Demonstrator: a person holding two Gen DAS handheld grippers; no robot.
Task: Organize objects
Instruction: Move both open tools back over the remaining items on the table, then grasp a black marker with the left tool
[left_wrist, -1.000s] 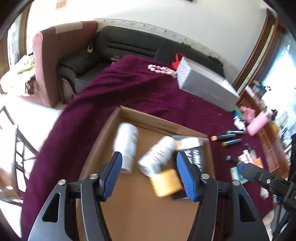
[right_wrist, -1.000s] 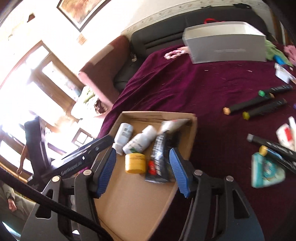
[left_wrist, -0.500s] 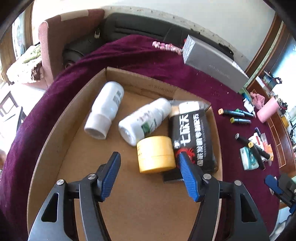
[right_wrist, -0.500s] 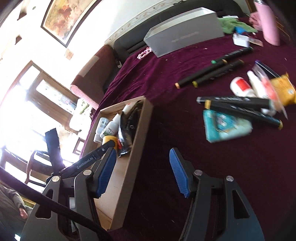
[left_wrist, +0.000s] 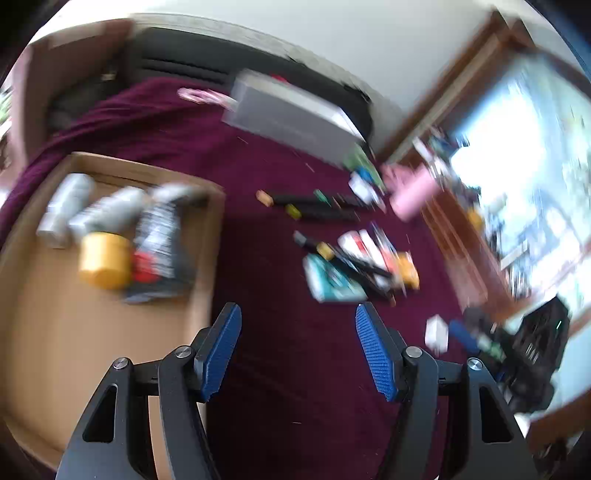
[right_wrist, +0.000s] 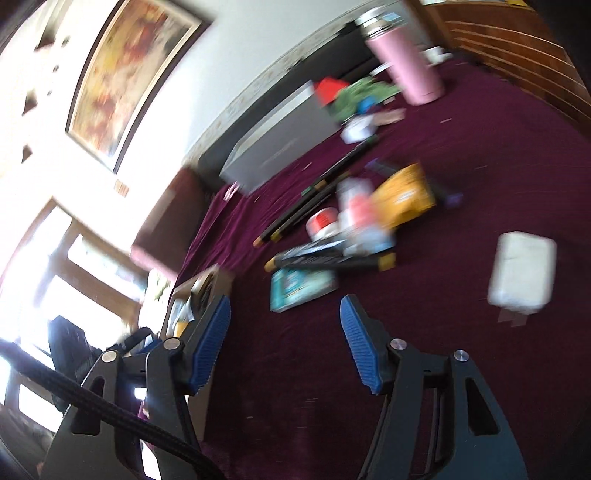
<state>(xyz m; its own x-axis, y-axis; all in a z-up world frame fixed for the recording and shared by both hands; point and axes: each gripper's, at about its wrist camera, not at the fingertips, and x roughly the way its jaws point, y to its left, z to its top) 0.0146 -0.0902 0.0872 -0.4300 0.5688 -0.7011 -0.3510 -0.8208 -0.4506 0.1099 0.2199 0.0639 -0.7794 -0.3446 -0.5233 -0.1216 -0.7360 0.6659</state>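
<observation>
The picture is motion-blurred in both views. A cardboard tray (left_wrist: 207, 258) at the left holds two white bottles (left_wrist: 62, 210), a yellow jar (left_wrist: 105, 260) and a black pouch (left_wrist: 159, 251). My left gripper (left_wrist: 297, 347) is open and empty over the purple cloth, just right of the tray. Loose items lie beyond it: a teal packet (left_wrist: 332, 280), black markers (left_wrist: 317, 206) and a yellow packet (left_wrist: 406, 273). My right gripper (right_wrist: 284, 332) has its jaws opening with nothing between them, just short of the teal packet (right_wrist: 299, 288) and black markers (right_wrist: 332, 258). The tray (right_wrist: 199, 288) lies to its left.
A grey box (left_wrist: 295, 118) and a pink flask (left_wrist: 413, 195) stand at the back of the purple cloth (left_wrist: 280, 387). A white pack (right_wrist: 522, 273) lies alone at the right. A dark sofa (left_wrist: 177, 59) and a wooden cabinet (left_wrist: 465, 236) border the table.
Both grippers swung right, off the tray and toward the loose items. The tray slid to the left edge of both views. Both stayed empty.
</observation>
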